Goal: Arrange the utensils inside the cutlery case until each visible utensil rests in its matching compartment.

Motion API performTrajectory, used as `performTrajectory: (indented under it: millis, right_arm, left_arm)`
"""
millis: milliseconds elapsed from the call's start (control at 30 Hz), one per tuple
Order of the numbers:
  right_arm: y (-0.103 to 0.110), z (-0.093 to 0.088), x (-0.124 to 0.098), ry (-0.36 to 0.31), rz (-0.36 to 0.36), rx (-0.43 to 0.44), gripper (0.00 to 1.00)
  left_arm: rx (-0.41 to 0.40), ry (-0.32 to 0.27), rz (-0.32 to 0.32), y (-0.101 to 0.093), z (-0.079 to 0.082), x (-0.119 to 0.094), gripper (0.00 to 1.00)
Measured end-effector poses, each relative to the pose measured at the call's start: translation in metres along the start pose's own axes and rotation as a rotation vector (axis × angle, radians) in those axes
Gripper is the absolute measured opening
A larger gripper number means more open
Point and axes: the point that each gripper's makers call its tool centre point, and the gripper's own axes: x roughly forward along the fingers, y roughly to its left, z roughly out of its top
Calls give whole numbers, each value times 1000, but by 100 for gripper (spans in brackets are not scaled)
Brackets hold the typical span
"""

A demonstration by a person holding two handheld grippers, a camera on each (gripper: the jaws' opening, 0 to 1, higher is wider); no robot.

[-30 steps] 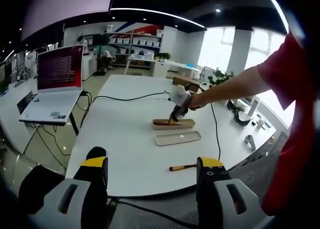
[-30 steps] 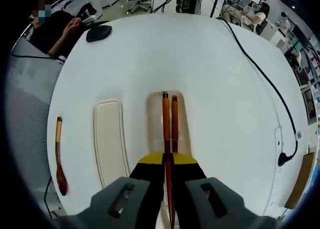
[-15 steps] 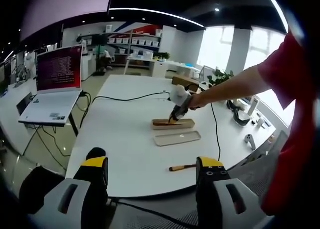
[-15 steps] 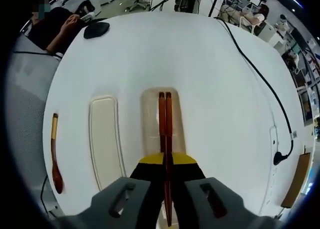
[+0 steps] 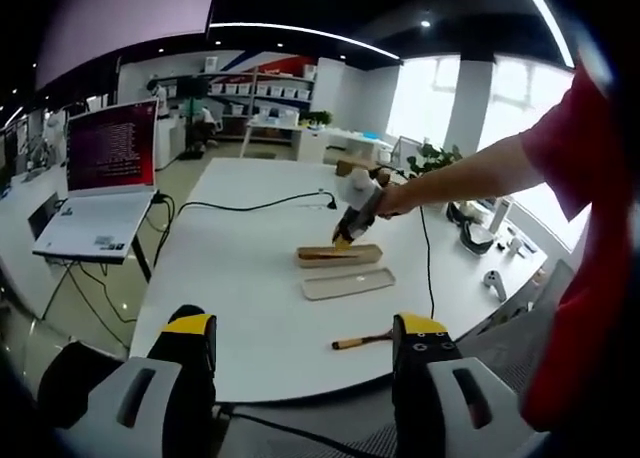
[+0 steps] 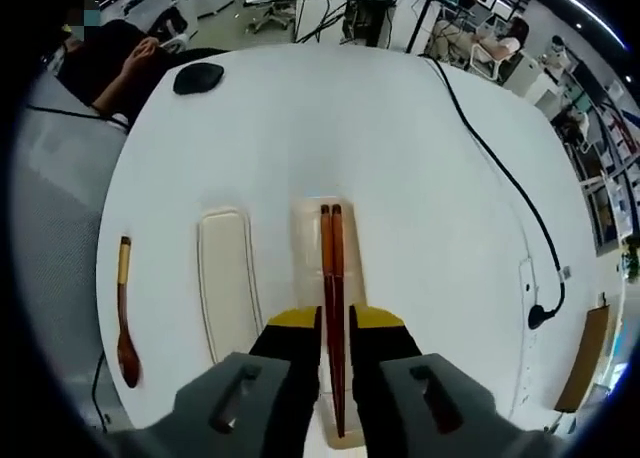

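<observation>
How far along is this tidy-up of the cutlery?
The pair of dark wooden chopsticks lies in the beige open case, between the right claw's parted jaws. Left: the brown wooden spoon on the white table, beside the case's flat lid.

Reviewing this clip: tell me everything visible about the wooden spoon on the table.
The spoon looks like dark reddish-brown wood with a paler, yellowish end on its handle and a small oval bowl at the other end. It lies flat on the white table, near the edge, outside the case and apart from the lid. Nothing touches it. In the left gripper view it shows as a small stick ahead of the left gripper.
</observation>
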Motion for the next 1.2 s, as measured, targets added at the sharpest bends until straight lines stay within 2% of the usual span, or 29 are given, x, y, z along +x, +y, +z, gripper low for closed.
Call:
performTrajectory:
  millis: [133,567,733,967,1200]
  right_arm:
    - [-1,9,-20,-28,-22,20,7]
    - [8,-5,-53,-21,-67,35,6]
    - [11,-3,-62,-33,-77,49,8]
    - [32,1,-75,-47,-76,47,15]
    - [44,3,-84,-62,-76,49,15]
  left_arm:
    - [5,-9,-9,-2,1,-3,74]
    - [23,-55,-37,-8,8,-10,74]
    - [18,-71,-34,-6,10,-16,74]
    - [41,-84,-37,-6,14,-22,74]
    - [58,-97,-43,-9,17,-25,74]
